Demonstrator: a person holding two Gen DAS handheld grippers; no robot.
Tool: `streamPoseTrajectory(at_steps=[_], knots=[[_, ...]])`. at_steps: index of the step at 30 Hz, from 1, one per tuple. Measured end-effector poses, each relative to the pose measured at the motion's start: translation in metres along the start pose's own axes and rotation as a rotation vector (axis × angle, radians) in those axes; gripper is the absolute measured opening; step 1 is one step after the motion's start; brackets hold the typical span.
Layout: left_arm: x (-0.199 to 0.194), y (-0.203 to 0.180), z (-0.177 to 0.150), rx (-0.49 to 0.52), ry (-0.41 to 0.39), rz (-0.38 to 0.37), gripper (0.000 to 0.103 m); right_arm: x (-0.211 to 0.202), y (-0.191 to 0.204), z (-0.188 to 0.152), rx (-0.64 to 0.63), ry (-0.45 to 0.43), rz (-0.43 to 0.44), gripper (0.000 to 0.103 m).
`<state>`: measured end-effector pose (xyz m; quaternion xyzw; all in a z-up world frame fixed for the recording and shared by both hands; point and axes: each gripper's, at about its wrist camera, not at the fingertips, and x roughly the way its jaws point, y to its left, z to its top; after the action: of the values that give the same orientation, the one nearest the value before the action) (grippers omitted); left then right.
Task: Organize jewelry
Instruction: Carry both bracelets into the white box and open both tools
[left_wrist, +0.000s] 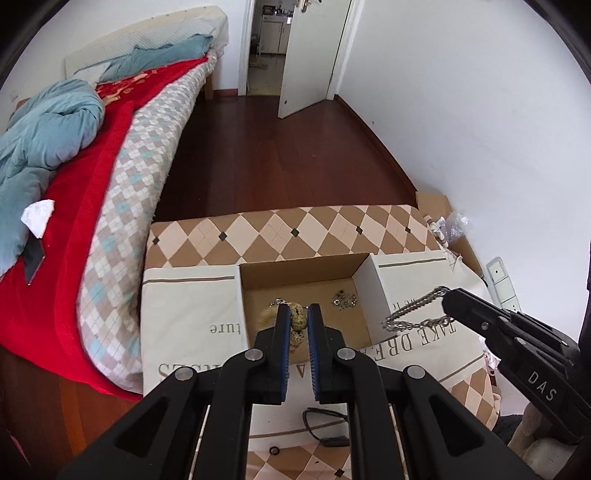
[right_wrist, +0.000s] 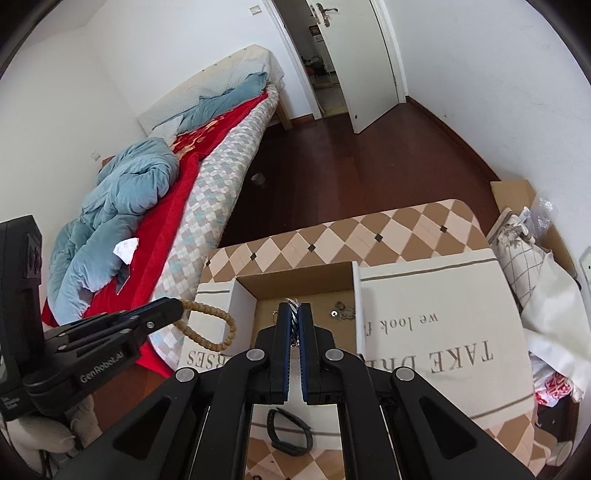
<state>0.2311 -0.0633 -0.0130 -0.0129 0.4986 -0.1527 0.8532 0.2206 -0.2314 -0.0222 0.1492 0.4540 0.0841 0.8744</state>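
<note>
My left gripper (left_wrist: 298, 308) is shut on a bracelet of speckled beige beads (left_wrist: 298, 323), held above an open cardboard box (left_wrist: 306, 271). In the right wrist view the bracelet (right_wrist: 218, 328) hangs as a loop from the left gripper (right_wrist: 179, 304), left of the box (right_wrist: 295, 275). My right gripper (right_wrist: 294, 305) is shut on a silver chain (right_wrist: 294, 312). In the left wrist view the chain (left_wrist: 413, 310) dangles from the right gripper (left_wrist: 447, 295) over the box's right wall. Small silver pieces (left_wrist: 345, 298) (right_wrist: 341, 311) lie on the box floor.
The box sits on a cream printed cloth (left_wrist: 188, 310) over a diamond-patterned table (left_wrist: 280, 232). A black band (right_wrist: 290, 435) and a small ring (left_wrist: 274, 450) lie near the front. A bed (left_wrist: 122, 173) runs along the left. Cardboard and bags (right_wrist: 524, 251) crowd the right.
</note>
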Motion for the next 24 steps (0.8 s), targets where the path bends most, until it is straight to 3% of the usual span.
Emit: streamPoseTrajectory(at_steps=[9, 13, 16, 17, 18, 19, 21, 22, 24], knots=[[0.062, 0.012, 0.005, -0.063, 0.149, -0.103, 0.007, 0.054, -0.001, 0.005, 0.009, 0.123, 0.032, 0.004], [0.072, 0.021, 0.005, -0.11, 0.189, -0.093, 0.012, 0.075, -0.006, 0.003, 0.038, 0.218, 0.085, 0.005], [0.071, 0.027, 0.002, -0.133, 0.186, -0.07, 0.037, 0.091, -0.018, -0.002, 0.069, 0.29, 0.059, 0.007], [0.069, 0.028, 0.002, -0.125, 0.172, -0.045, 0.057, 0.091, -0.019, -0.003, 0.06, 0.287, 0.035, 0.01], [0.063, 0.028, 0.002, -0.108, 0.142, -0.008, 0.067, 0.089, -0.021, -0.004, 0.045, 0.273, -0.001, 0.022], [0.059, 0.028, 0.001, -0.1, 0.122, 0.014, 0.067, 0.086, -0.021, -0.005, 0.033, 0.264, -0.028, 0.039], [0.052, 0.029, 0.0, -0.082, 0.091, 0.08, 0.073, 0.08, -0.02, -0.006, 0.009, 0.237, -0.082, 0.054], [0.047, 0.03, -0.001, -0.072, 0.068, 0.118, 0.078, 0.077, -0.02, -0.007, -0.014, 0.225, -0.127, 0.056], [0.039, 0.033, -0.004, -0.057, 0.025, 0.182, 0.097, 0.075, -0.018, -0.009, -0.056, 0.213, -0.224, 0.065]])
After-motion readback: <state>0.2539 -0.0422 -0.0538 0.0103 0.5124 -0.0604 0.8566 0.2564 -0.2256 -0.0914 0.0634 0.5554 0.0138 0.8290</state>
